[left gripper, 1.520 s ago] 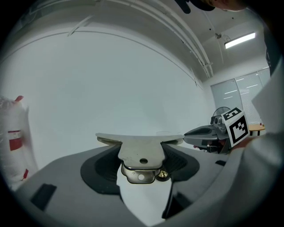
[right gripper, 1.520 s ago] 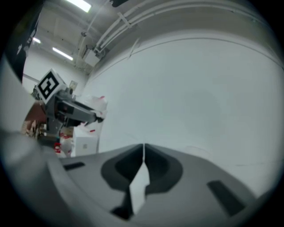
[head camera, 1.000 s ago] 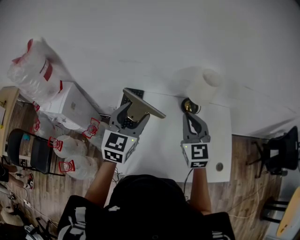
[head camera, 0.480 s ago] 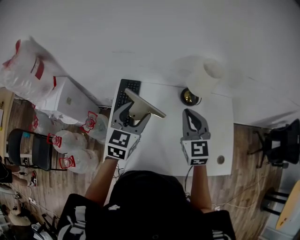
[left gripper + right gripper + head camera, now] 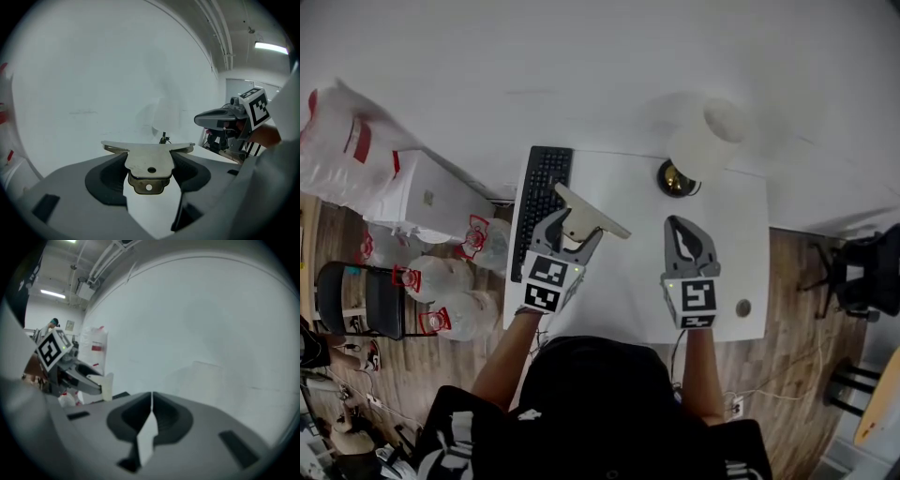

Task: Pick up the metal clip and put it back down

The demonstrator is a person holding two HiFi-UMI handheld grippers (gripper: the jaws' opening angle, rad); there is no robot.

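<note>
Left gripper (image 5: 150, 162): jaws stand wide apart, pads clamped on either side of the narrow tab end of the metal clip (image 5: 149, 161); the clip's broad flat wings stick out past the fingertips. Right gripper (image 5: 151, 401): jaws pressed together, nothing between them, just beside the left one. Both hang over the white table (image 5: 628, 281), the clip held above it between the black keyboard (image 5: 542, 206) and the right gripper. Farther back, a white cylinder (image 5: 705, 142) on a brass-coloured base stands by the wall.

Grey left gripper (image 5: 575, 228) and right gripper (image 5: 682, 223) carry black-and-white marker cubes (image 5: 546, 284).
</note>
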